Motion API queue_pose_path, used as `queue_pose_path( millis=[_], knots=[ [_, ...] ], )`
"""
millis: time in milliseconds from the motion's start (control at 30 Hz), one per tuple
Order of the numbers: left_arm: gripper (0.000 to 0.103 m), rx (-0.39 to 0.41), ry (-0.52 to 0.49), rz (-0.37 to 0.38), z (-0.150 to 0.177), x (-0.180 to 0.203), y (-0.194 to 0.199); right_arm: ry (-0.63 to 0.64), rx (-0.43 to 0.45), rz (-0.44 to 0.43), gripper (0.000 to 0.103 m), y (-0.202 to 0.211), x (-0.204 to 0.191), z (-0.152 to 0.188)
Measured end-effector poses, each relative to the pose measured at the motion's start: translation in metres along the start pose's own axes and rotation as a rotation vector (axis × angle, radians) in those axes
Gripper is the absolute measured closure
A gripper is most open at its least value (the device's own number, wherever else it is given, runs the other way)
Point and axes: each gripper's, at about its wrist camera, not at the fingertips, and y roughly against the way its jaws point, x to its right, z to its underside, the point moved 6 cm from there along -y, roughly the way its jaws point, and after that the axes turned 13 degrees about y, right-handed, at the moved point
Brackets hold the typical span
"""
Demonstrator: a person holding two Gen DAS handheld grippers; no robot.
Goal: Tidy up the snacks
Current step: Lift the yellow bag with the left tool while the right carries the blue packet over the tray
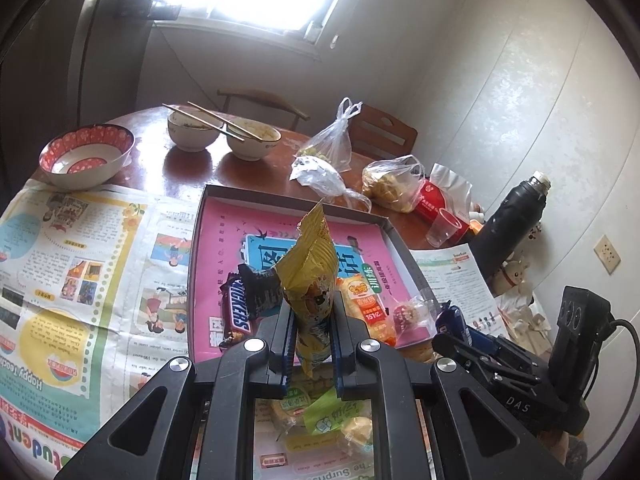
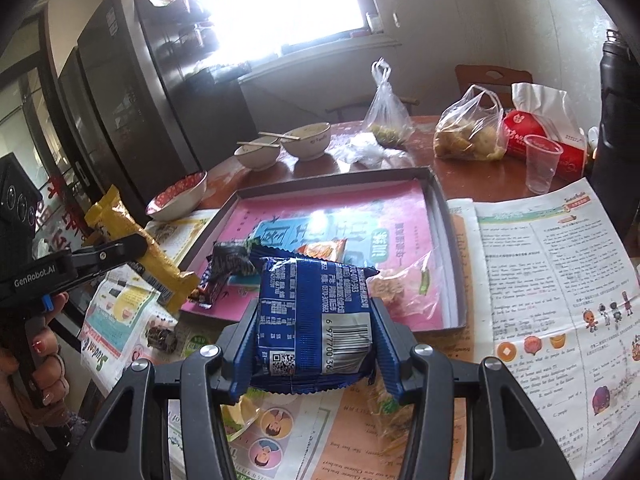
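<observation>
Left gripper (image 1: 313, 320): clamped on a yellow pack (image 1: 310, 276) held upright, just short of the tray's near edge. In the right view it shows at 9 o'clock (image 2: 132, 248), the yellow pack (image 2: 136, 248) sticking out past its fingers.
Right gripper (image 2: 316, 320): clamped on a blue pack (image 2: 316, 316), barcode side up, also at the tray's near edge.
Tray (image 1: 384, 224): shallow, dark-rimmed, pink-lined, at 12 o'clock of both grippers; its far half is bare.
Already in tray: a Snickers bar (image 1: 240, 312) and a dark wrapper (image 1: 260, 284) at the near left, an orange pack (image 1: 362, 300) in the middle, a clear bag (image 2: 404, 292) at the near right.
Step, judged: both packs look bound for the tray. Doing it well means carrying each over the near rim and on toward 12 o'clock, where the lining is free, lowering until the pack rests flat, then letting go.
Order: one hand at a time seems wiser, since the grippers sit near each other.
In the way: the rim could catch a low pack; the snacks crowded at the near edge could be pushed or buried.
Loose snacks: several small packs (image 1: 320, 412) lie on the newspaper (image 1: 80, 280) under the left gripper, not yet in the tray.
Around: bowls (image 1: 86, 156) and chopsticks (image 1: 204, 120) at 11 o'clock, plastic bags (image 1: 392, 180) and a clear cup (image 1: 444, 226) at 1 o'clock, a dark flask (image 1: 512, 224) at 2 o'clock. All are well apart from the tray's middle.
</observation>
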Motion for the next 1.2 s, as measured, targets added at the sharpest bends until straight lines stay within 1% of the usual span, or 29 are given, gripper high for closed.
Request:
queue_pose_path(
  millis=[233, 533, 1000, 1200],
  knots=[
    [0.088, -0.008, -0.002, 0.01, -0.001, 0.004, -0.01, -0.016, 0.008, 0.021, 0.051, -0.001, 0.012, -0.004],
    [0.088, -0.048, -0.004, 0.015, 0.003, 0.007, -0.031, -0.037, 0.019, 0.034, 0.051, -0.005, 0.023, -0.01],
    [0.088, -0.099, -0.001, 0.031, 0.009, 0.013, -0.057, -0.024, 0.041, 0.043, 0.051, -0.008, 0.021, -0.023],
    [0.088, -0.109, 0.009, 0.035, 0.012, 0.009, -0.061, -0.025, 0.034, 0.048, 0.051, -0.011, 0.022, -0.021]
  ],
)
